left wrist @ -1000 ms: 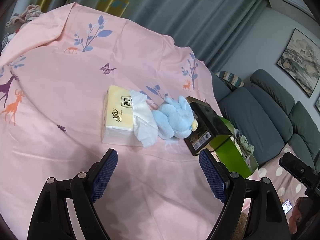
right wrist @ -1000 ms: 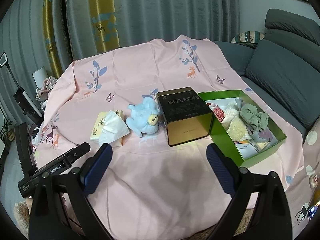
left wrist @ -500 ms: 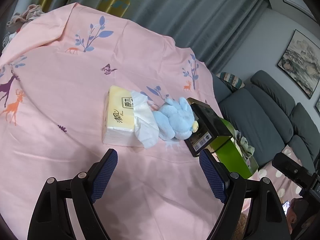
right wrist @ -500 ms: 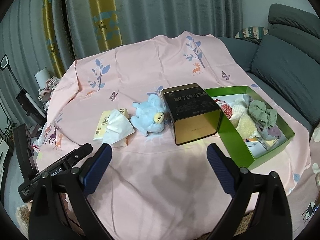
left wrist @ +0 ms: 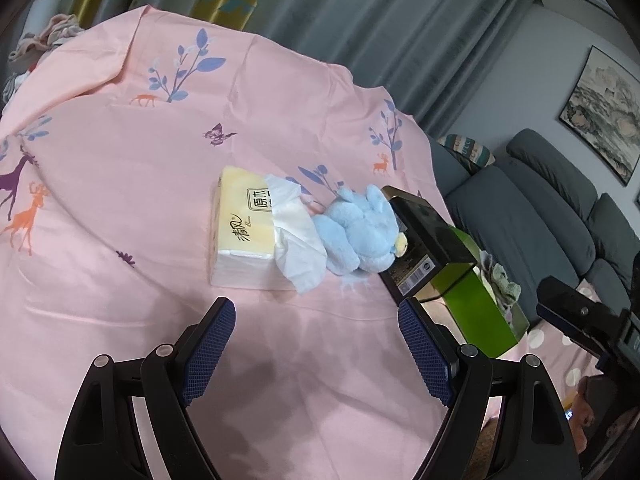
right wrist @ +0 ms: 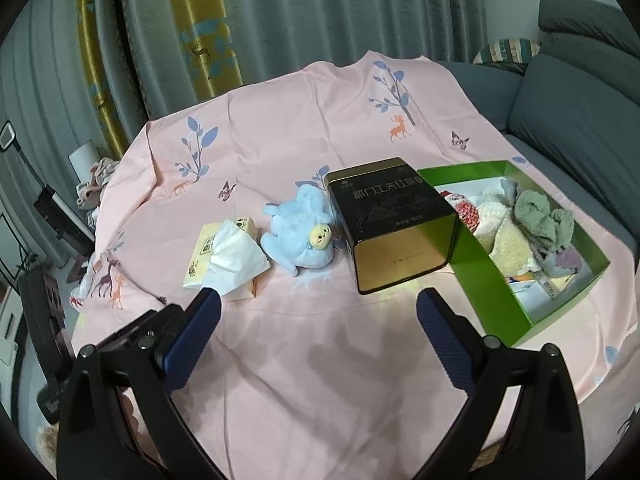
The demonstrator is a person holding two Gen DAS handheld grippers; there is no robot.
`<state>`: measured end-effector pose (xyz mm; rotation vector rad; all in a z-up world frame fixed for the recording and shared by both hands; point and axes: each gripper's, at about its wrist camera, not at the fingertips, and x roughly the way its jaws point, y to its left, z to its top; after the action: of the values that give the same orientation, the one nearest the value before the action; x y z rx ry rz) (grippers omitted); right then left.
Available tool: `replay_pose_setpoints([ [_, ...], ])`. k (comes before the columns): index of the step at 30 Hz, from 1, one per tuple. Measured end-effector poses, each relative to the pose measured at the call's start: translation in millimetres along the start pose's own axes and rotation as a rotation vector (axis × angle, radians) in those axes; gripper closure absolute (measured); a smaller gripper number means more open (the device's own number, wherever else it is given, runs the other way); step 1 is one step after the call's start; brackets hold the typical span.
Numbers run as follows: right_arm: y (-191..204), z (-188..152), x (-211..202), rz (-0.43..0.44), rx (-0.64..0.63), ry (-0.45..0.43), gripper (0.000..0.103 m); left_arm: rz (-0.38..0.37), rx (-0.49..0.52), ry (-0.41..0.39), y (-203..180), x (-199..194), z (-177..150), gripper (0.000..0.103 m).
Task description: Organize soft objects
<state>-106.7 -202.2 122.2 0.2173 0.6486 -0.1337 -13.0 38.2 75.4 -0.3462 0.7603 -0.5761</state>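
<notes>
A light blue plush toy [right wrist: 302,232] lies on the pink cloth [right wrist: 280,140] between a yellow tissue pack [right wrist: 224,260] and a black and gold tin [right wrist: 396,228]. Right of the tin stands a green box [right wrist: 476,276] holding several soft cloths and socks [right wrist: 532,224]. My right gripper [right wrist: 318,308] hovers open over bare cloth in front of the toy and tin. In the left wrist view the blue plush toy [left wrist: 360,232], tissue pack [left wrist: 244,228], tin [left wrist: 428,248] and green box [left wrist: 480,304] lie ahead of my left gripper [left wrist: 316,316], which is open and empty.
Grey and gold curtains [right wrist: 280,20] hang behind the table. A grey sofa [right wrist: 580,92] runs along the right. Laundry [right wrist: 96,184] and dark stands sit at the far left. The other gripper's body [left wrist: 580,320] shows at the right of the left wrist view.
The right gripper has come forward and slightly down toward the toy and tin, which now look larger. The left gripper has stayed put; both remain open.
</notes>
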Motion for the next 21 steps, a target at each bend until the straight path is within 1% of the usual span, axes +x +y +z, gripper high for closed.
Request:
replay_pose_setpoints([
  [11, -2.4, 14.8, 12.5, 0.005, 0.009, -0.038, 0.004, 0.002, -0.035, 0.001, 13.0, 2.6, 3.3, 0.019],
  [15, -5.3, 16.9, 18.9, -0.004, 0.01, -0.041, 0.004, -0.001, -0.033, 0.002, 13.2, 2.2, 2.6, 0.019],
  [21, -9.0, 23.5, 26.3, 0.008, 0.01, -0.035, 0.004, -0.001, -0.011, -0.003, 9.1, 2.1, 2.6, 0.019],
])
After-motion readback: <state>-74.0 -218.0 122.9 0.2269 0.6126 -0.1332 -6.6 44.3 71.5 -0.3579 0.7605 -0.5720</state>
